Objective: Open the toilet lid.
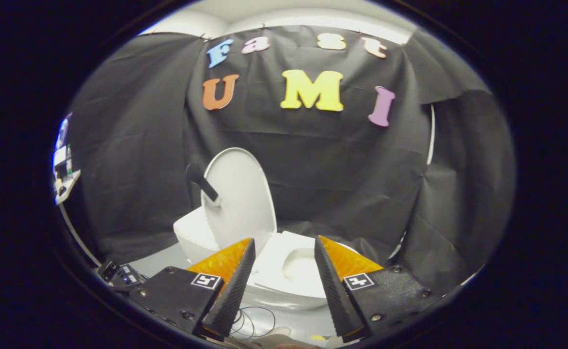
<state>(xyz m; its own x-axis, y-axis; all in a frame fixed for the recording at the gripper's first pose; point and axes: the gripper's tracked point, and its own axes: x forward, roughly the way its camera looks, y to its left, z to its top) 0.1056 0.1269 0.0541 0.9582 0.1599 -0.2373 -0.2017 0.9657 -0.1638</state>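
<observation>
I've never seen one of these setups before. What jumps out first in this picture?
The white toilet just beyond the fingers catches the eye, its oval white lid already standing upright against the black cloth wall. A short black handle sticks out of the lid's face. Nearest the camera, the gripper is open, its two black ridged fingers with orange sides spread apart and holding nothing.

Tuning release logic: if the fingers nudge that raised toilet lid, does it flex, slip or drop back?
The lid looks like a stiff moulded shell, so probably little flex. Its glossy white face would likely slip under the fingers. It stands about upright beyond the open gripper, so a forward nudge might tip it back onto the seat.
</observation>
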